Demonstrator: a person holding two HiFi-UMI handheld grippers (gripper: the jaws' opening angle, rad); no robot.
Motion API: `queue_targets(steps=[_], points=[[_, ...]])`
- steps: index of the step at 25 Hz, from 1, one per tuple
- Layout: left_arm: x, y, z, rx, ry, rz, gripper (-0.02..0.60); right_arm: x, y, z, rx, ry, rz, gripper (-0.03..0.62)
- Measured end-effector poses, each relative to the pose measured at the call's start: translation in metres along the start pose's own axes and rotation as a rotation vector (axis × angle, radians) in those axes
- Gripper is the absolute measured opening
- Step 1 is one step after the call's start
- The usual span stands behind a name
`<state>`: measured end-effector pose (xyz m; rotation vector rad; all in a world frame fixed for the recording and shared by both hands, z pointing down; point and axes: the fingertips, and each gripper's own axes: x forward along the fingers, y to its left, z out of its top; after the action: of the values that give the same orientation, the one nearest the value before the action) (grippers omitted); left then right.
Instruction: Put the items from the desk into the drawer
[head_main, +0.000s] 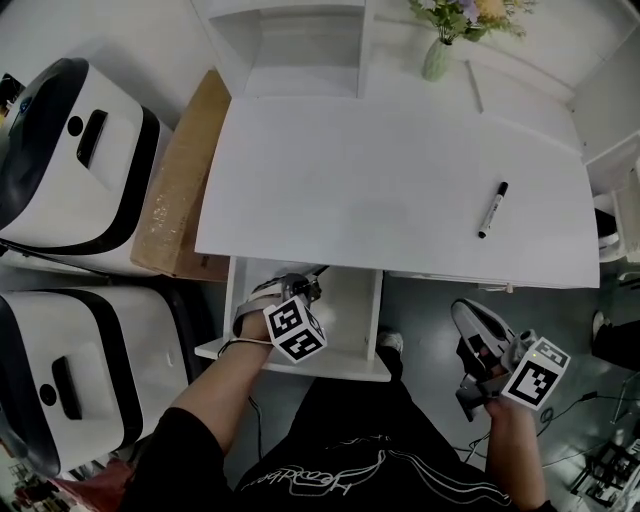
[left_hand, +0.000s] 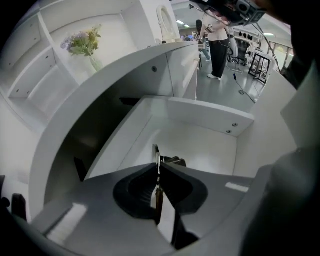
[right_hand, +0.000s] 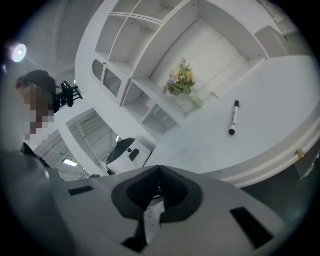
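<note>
A black marker (head_main: 492, 209) lies on the white desk (head_main: 380, 170) toward its right side; the right gripper view shows the marker (right_hand: 233, 118) too. Under the desk's front left, a white drawer (head_main: 372, 325) stands pulled out. My left gripper (head_main: 305, 287) points steeply down into the drawer (left_hand: 200, 142). Its jaws (left_hand: 157, 159) are shut on a thin metal piece with a small black part (left_hand: 173, 161) beside it; I cannot tell what the item is. My right gripper (head_main: 468, 320) hangs in front of the desk edge at right, shut (right_hand: 159, 172) and empty.
Two white-and-black machines (head_main: 70, 140) (head_main: 80, 370) stand left of the desk, with a cardboard box (head_main: 180, 190) between them and the desk. A vase of flowers (head_main: 437, 50) stands at the desk's back edge below white shelves. A person (left_hand: 218, 45) stands far off.
</note>
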<state>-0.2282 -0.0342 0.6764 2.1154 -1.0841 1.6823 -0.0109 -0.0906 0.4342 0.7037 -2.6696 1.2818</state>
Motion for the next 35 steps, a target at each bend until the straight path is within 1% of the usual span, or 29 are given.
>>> queue_targets(steps=[4, 6, 9, 10, 11, 13, 15, 17, 18, 19, 20, 21, 22, 23, 24, 25, 26, 28, 30, 31, 33, 35], points=[[0.008, -0.006, -0.004, -0.029, 0.023, -0.022, 0.028, 0.003, -0.005, 0.0, 0.004, 0.014, 0.016, 0.008], [0.009, -0.011, -0.004, -0.038, 0.021, -0.036, 0.053, 0.004, -0.007, 0.0, 0.01, 0.022, 0.03, 0.008], [0.01, -0.021, -0.003, -0.06, 0.021, -0.085, 0.148, 0.003, -0.012, -0.002, 0.026, 0.033, 0.047, 0.008], [0.009, -0.023, -0.002, -0.063, 0.02, -0.097, 0.188, 0.002, -0.015, -0.002, 0.027, 0.037, 0.052, 0.008], [0.006, -0.023, 0.0, -0.066, 0.018, -0.102, 0.214, 0.0, -0.017, -0.003, 0.025, 0.041, 0.057, 0.008], [-0.002, -0.018, 0.005, -0.079, 0.004, -0.091, 0.247, -0.007, -0.019, -0.004, 0.021, 0.048, 0.067, 0.008], [-0.017, -0.009, 0.013, -0.089, -0.027, -0.052, 0.249, -0.015, -0.019, -0.007, 0.018, 0.054, 0.079, 0.008], [-0.034, 0.0, 0.023, -0.069, -0.053, 0.001, 0.249, -0.024, -0.014, -0.006, 0.005, 0.056, 0.104, 0.008], [-0.045, 0.003, 0.027, -0.04, -0.06, 0.02, 0.246, -0.029, -0.01, -0.005, -0.005, 0.052, 0.121, 0.008], [-0.056, 0.004, 0.032, -0.004, -0.065, 0.028, 0.23, -0.035, -0.006, -0.003, -0.015, 0.047, 0.141, 0.008], [-0.069, 0.003, 0.037, 0.029, -0.071, 0.029, 0.182, -0.041, -0.002, 0.0, -0.024, 0.042, 0.159, 0.008], [-0.082, 0.002, 0.043, 0.049, -0.081, 0.032, 0.149, -0.047, 0.002, 0.002, -0.033, 0.037, 0.174, 0.008], [-0.097, 0.003, 0.051, 0.052, -0.098, 0.046, 0.138, -0.053, 0.005, 0.005, -0.042, 0.032, 0.185, 0.008], [-0.113, 0.006, 0.061, 0.036, -0.123, 0.069, 0.101, -0.06, 0.008, 0.008, -0.053, 0.026, 0.194, 0.008], [-0.129, 0.008, 0.072, 0.007, -0.156, 0.092, 0.044, -0.066, 0.01, 0.011, -0.063, 0.017, 0.2, 0.008], [-0.145, 0.007, 0.085, -0.027, -0.192, 0.106, 0.019, -0.073, 0.012, 0.014, -0.07, 0.007, 0.206, 0.008], [-0.159, 0.004, 0.098, -0.061, -0.228, 0.107, 0.011, -0.081, 0.015, 0.016, -0.07, -0.006, 0.214, 0.008], [-0.185, -0.01, 0.127, -0.12, -0.298, 0.072, 0.011, -0.096, 0.023, 0.022, -0.04, -0.044, 0.247, 0.008], [-0.207, -0.027, 0.156, -0.179, -0.375, -0.001, 0.009, -0.112, 0.033, 0.029, 0.0, -0.085, 0.29, 0.008], [-0.218, -0.035, 0.172, -0.209, -0.419, -0.042, 0.009, -0.119, 0.036, 0.031, 0.002, -0.098, 0.299, 0.008], [-0.24, -0.048, 0.206, -0.274, -0.512, -0.111, 0.009, -0.132, 0.036, 0.032, -0.027, -0.11, 0.283, 0.008], [-0.258, -0.066, 0.234, -0.32, -0.576, -0.169, 0.009, -0.149, 0.035, 0.032, -0.075, -0.118, 0.253, 0.008]])
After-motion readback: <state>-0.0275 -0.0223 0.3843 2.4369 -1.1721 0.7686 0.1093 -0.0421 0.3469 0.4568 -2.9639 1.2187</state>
